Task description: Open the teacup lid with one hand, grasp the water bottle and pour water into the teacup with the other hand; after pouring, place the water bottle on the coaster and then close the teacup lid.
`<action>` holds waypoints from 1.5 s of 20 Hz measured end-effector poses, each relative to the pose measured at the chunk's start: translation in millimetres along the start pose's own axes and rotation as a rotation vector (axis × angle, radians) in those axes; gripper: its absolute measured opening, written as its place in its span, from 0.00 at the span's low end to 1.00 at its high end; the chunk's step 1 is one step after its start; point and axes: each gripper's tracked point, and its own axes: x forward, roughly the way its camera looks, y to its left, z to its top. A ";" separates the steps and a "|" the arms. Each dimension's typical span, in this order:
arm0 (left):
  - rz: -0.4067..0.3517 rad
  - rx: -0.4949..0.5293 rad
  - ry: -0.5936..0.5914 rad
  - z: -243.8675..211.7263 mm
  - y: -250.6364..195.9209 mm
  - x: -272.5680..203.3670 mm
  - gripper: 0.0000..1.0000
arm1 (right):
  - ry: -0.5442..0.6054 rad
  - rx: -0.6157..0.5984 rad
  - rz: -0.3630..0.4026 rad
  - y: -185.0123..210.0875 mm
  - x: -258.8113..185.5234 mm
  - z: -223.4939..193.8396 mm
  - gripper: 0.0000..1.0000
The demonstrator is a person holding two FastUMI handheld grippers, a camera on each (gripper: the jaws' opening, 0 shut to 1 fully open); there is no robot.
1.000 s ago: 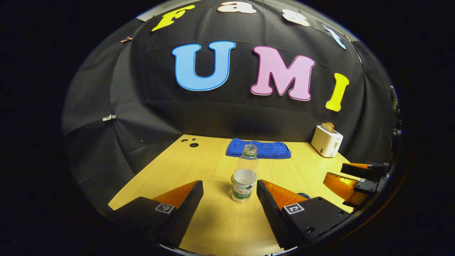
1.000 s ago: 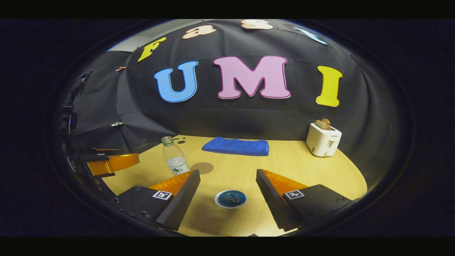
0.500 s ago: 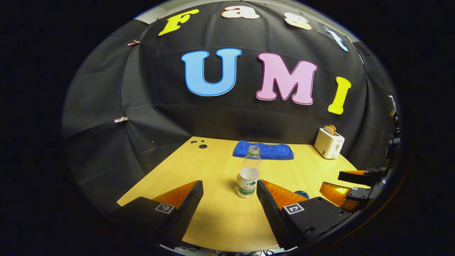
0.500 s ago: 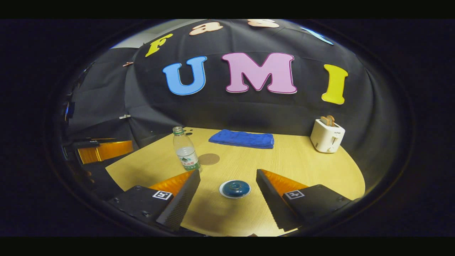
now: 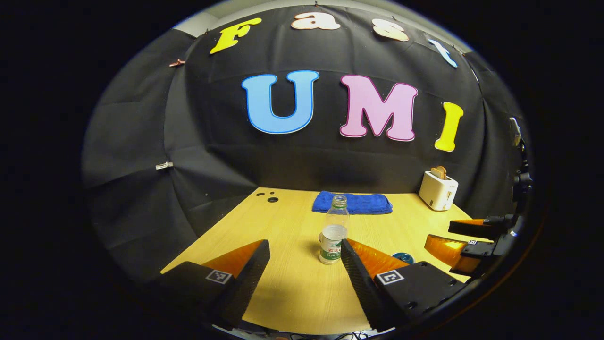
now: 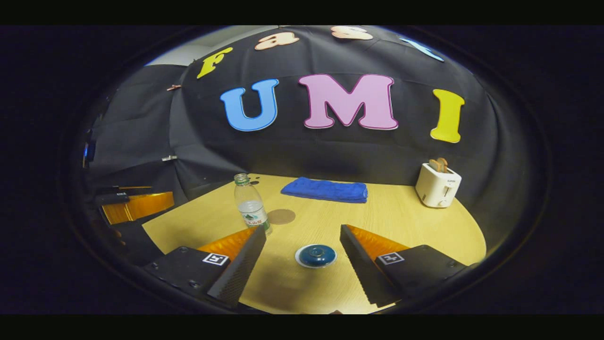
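1. The left gripper (image 5: 305,257) has its fingers spread wide, with nothing between them, above the near part of the table (image 5: 283,293).
2. The bottle (image 5: 334,231) stands upright ahead of it, just beside the inner edge of its right finger; whether the two touch cannot be told. The bottle has no cap, and a label wraps its lower half.
3. The right gripper (image 6: 303,250) is also spread wide and holds nothing. In the left gripper view it shows low on the right (image 5: 465,241).
4. The teacup (image 6: 316,255) sits on the table straight ahead of the right gripper, between its two fingers and apart from both, with the dark blue lid (image 6: 315,252) on it.
5. In the right gripper view the bottle (image 6: 252,206) stands ahead and to the left, just beyond the tip of the left finger.
6. The round brown coaster (image 6: 281,216) lies flat just right of the bottle, bare.
7. Farther ahead, near the wall, lies a folded blue towel (image 6: 325,190).
8. A white toaster (image 6: 438,185) stands far ahead on the right, with bread in its slots.
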 end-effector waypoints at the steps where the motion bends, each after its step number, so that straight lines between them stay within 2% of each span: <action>1: -0.010 -0.005 0.001 -3.2 -0.5 6.9 0.95 | 0.001 -0.002 -0.014 -4.0 3.5 -3.5 0.98; 5: -0.054 -0.045 0.029 -31.6 -4.1 44.1 0.95 | 0.010 -0.003 -0.062 -18.2 18.6 -20.9 0.98; 11: -0.081 -0.081 0.090 -89.7 -7.5 95.1 0.96 | 0.023 0.056 -0.084 -25.8 56.2 -62.2 0.98; 12: -0.085 -0.085 0.092 -97.4 -9.5 102.0 0.93 | 0.014 0.056 -0.084 -25.7 64.9 -66.2 0.98; 14: -0.094 -0.079 0.084 -107.9 -13.7 109.7 0.95 | 0.002 0.028 -0.087 -25.3 79.0 -76.6 0.94; 16: -0.099 -0.062 0.077 -116.5 -16.8 116.3 0.95 | 0.005 -0.005 -0.090 -26.3 91.0 -91.1 0.95; 18: -0.110 -0.063 0.074 -123.5 -21.6 119.4 0.95 | 0.008 0.012 -0.105 -28.8 94.9 -102.1 0.88; 20: -0.117 -0.071 0.082 -129.9 -24.7 119.5 0.95 | 0.009 0.034 -0.104 -25.4 97.7 -107.9 0.75; 21: -0.117 -0.072 0.086 -131.5 -25.0 118.5 0.95 | 0.004 0.021 -0.111 -25.3 98.3 -109.4 0.80; 23: -0.115 -0.071 0.084 -133.7 -23.2 118.2 0.95 | -0.010 0.002 -0.113 -23.7 96.3 -108.2 0.80; 27: -0.105 -0.065 0.095 -135.9 -16.2 120.3 0.95 | -0.021 -0.001 -0.120 -22.2 99.7 -105.9 0.69; 28: -0.102 -0.064 0.091 -134.3 -14.4 122.1 0.95 | -0.022 0.004 -0.124 -22.8 100.0 -103.6 0.64; 29: -0.101 -0.063 0.089 -131.8 -13.4 121.9 0.95 | -0.017 0.009 -0.124 -22.6 101.3 -102.7 0.51; 30: -0.099 -0.062 0.088 -130.4 -12.0 122.8 0.95 | -0.004 0.014 -0.118 -20.8 102.5 -104.4 0.45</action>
